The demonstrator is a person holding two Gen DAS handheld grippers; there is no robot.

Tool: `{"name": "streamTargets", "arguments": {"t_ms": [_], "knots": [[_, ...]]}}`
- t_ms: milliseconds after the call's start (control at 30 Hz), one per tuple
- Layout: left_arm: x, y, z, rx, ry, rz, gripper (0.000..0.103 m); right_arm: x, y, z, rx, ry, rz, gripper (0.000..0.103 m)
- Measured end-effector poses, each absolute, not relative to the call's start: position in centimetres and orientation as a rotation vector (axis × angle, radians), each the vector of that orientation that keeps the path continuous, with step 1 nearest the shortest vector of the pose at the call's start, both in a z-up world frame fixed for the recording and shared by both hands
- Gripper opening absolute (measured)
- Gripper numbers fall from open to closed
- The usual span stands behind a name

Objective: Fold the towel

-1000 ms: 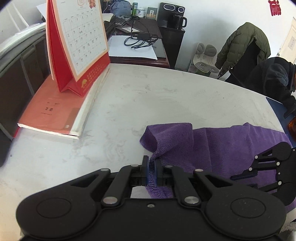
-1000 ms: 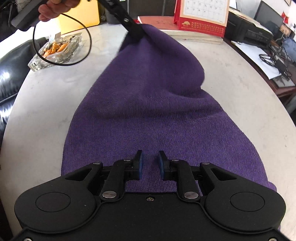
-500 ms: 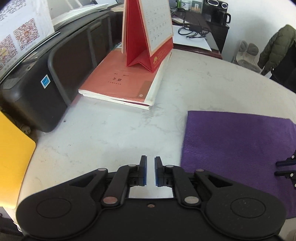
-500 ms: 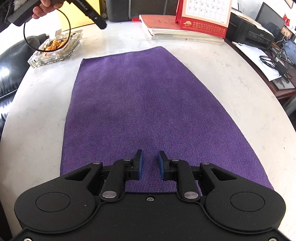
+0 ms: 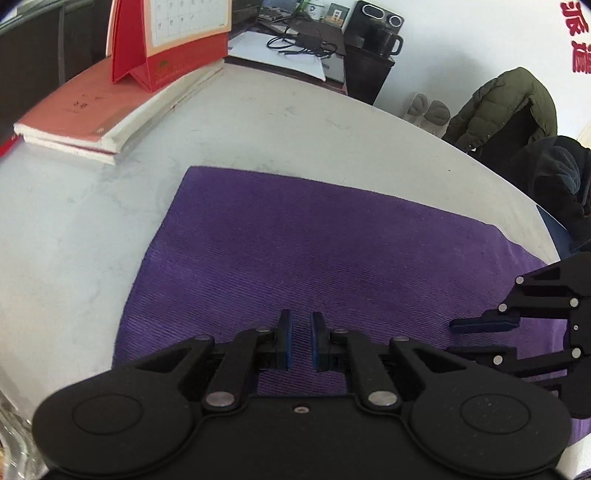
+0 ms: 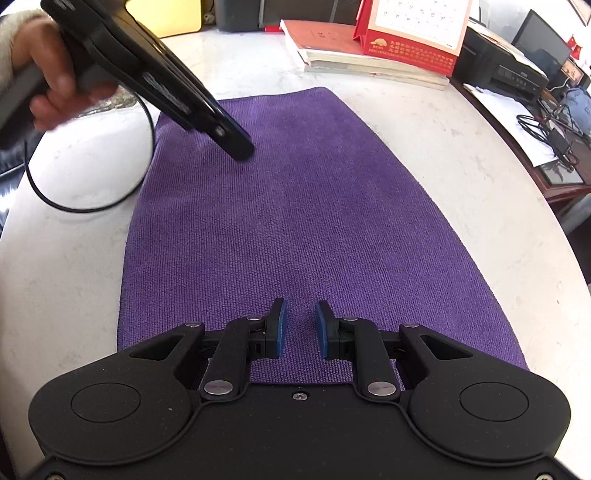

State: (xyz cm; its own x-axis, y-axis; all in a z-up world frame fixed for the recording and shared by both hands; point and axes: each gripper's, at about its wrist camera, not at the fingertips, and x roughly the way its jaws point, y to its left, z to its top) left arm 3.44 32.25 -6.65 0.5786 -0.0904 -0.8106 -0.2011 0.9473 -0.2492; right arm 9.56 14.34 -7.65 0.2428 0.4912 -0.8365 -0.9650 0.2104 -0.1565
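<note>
A purple towel (image 5: 325, 254) lies flat on the white marble table; it also shows in the right wrist view (image 6: 295, 214). My left gripper (image 5: 301, 338) hovers over the towel's near part, its jaws a small gap apart and empty. It also shows in the right wrist view (image 6: 240, 147), above the towel's far left part. My right gripper (image 6: 300, 325) is open and empty over the towel's near edge. It also shows in the left wrist view (image 5: 476, 336), at the towel's right end.
A red desk calendar (image 5: 173, 40) stands on stacked books (image 5: 92, 118) at the table's far side; both also show in the right wrist view (image 6: 406, 33). A printer (image 6: 502, 70) and a desk with cables (image 6: 546, 133) lie beyond the table's edge (image 5: 480, 162).
The left gripper let go of the lifted towel corner, and the towel now lies flat. The left gripper then swung back over the towel. The right gripper has stayed in place.
</note>
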Motion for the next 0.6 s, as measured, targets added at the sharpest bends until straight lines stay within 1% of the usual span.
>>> {"name": "streamTargets", "arguments": {"t_ms": [167,233,300,333,433,600], "knots": [[2.6,32.2,-6.7,-0.349,0.955,0.064,0.009,10.4,15.6,-6.2,-0.819,0.740,1.169,0.017],[2.1,32.1,-6.6,-0.358,0.958,0.062,0.009,12.0,16.8,-4.7,-0.764,0.726,1.179,0.024],[1.6,32.2,-6.7,-0.378,0.964,0.060,0.009,13.6,18.4,-3.5,-0.733,0.685,1.186,0.037],[1.4,32.3,-6.7,-0.388,0.964,0.059,0.009,14.6,19.6,-2.9,-0.728,0.655,1.192,0.039],[0.9,32.4,-6.9,-0.411,0.957,0.059,0.009,17.3,23.0,-2.9,-0.717,0.640,1.226,0.039],[0.7,32.4,-7.0,-0.419,0.949,0.058,0.009,20.7,27.8,-4.0,-0.664,0.720,1.318,0.039]]}}
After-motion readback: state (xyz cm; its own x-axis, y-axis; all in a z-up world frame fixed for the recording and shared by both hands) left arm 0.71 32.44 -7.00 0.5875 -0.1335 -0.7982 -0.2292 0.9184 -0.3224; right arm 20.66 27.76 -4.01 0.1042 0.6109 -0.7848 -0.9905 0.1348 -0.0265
